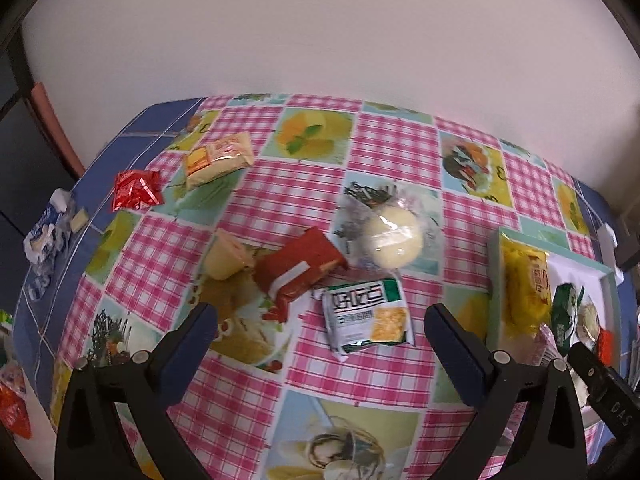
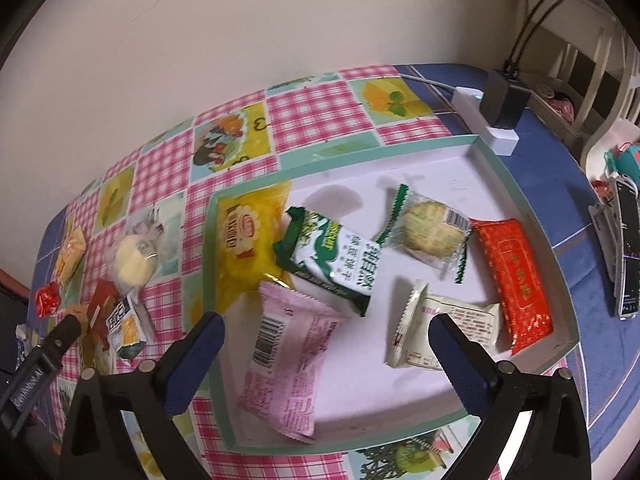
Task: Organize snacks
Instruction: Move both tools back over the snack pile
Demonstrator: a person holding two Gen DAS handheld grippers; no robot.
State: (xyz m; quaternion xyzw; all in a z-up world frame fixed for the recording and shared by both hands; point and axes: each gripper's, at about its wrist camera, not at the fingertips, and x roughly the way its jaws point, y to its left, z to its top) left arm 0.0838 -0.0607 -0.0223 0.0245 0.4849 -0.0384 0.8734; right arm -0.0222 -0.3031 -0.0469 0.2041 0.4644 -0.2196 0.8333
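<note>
My left gripper (image 1: pixel 320 320) is open and empty above the table. Just ahead of it lie a green-and-white cracker pack (image 1: pixel 366 314), a dark red pack (image 1: pixel 298 270), a round pale bun in clear wrap (image 1: pixel 394 236) and a pale yellow snack (image 1: pixel 226 258). My right gripper (image 2: pixel 326 328) is open and empty over the mint-rimmed white tray (image 2: pixel 532 216). In the tray lie a pink pack (image 2: pixel 290 364), a green-and-white pack (image 2: pixel 336 256), a yellow bag (image 2: pixel 244 236), a round cookie pack (image 2: pixel 430 232), a cream pack (image 2: pixel 444 324) and a red-orange pack (image 2: pixel 514 276).
A yellow wafer pack (image 1: pixel 218 158) and a red foil candy (image 1: pixel 136 190) lie at the far left, with crumpled blue-white wrappers (image 1: pixel 48 236) at the table edge. A white power strip with a black adapter (image 2: pixel 496 112) sits behind the tray. A phone (image 2: pixel 630 248) lies to the right.
</note>
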